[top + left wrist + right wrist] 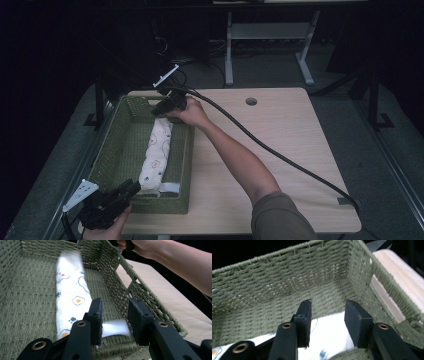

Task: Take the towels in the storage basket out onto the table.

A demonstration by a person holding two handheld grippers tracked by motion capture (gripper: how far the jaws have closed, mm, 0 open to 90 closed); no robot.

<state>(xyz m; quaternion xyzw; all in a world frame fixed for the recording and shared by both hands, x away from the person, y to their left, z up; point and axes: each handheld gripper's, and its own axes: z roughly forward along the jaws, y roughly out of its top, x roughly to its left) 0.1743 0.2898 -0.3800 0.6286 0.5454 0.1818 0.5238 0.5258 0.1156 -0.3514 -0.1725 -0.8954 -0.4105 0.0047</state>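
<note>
A green woven basket stands on the left of the table. Inside it a long folded white cloth with a small egg-like print lies lengthwise near the right wall. My left gripper is at the basket's near end, open, and the cloth's blurred white corner shows in the gap without the pads pressing on it. My right gripper is at the far end just above the cloth, open, with nothing pinched. In the left gripper view the cloth runs away along the basket floor.
The light wooden table is bare to the right of the basket, with a round cable hole at the back. A black cable trails from the right gripper across the table. A white desk frame stands beyond on the dark floor.
</note>
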